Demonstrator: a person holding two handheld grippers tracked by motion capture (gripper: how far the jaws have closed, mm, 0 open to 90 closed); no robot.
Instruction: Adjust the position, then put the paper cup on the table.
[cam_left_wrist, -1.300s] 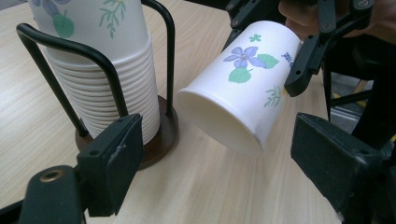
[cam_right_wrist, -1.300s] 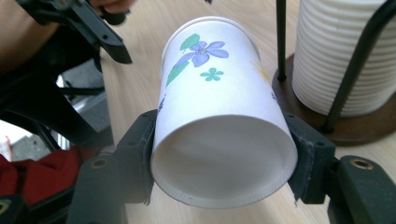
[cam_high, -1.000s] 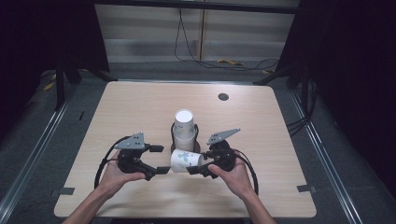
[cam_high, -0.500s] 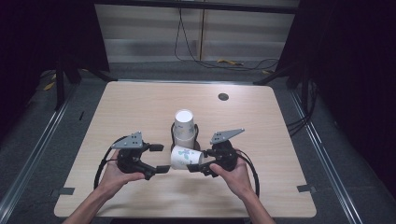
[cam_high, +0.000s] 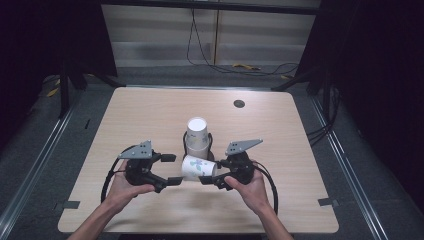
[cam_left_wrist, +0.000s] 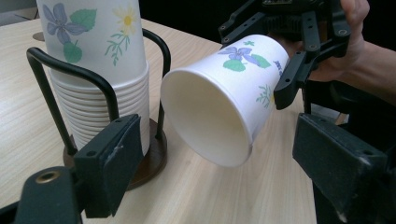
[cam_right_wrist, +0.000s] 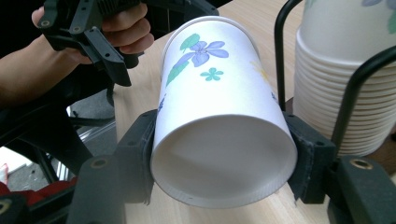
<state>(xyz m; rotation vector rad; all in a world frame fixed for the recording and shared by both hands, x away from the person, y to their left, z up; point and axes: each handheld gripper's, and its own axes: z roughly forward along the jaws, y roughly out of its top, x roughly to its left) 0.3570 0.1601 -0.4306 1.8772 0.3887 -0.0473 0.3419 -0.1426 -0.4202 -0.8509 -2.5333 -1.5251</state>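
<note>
So, going from the left side of the high view: the left gripper (cam_high: 171, 170) sits in the lower left of the frame with its jaws spread wide and nothing between them. It's pointed toward the middle, mouth lined up with the open rim of the paper cup (cam_high: 199, 168), so my guess is it's set up to receive the cup, or at least to get a jaw on that rim. In the left gripper view you're looking straight into the cup's open end (cam_left_wrist: 210, 123), which floats in the centre of the frame between the two black jaws without touching either.

Dead centre, just above the cup, is the stack of paper cups (cam_high: 197, 134) standing upside down in a black wire holder (cam_high: 186, 146) on a round dark base. The wire loops are there to keep the stack from toppling, I'd say. The single flowered cup looks like it belongs to that stack.

On the right, the right gripper (cam_high: 209, 178) has that cup clamped sideways, jaws pressed on opposite sides near the closed bottom (cam_right_wrist: 223, 156). Gripping at the base makes sense: that's the stiff part, and it leaves the rim free for the other tool. The cup hangs just off the wooden table (cam_high: 300, 130), lower centre of the frame, close beside the holder.

Squeeze too hard and that thin wall probably dents.
</note>
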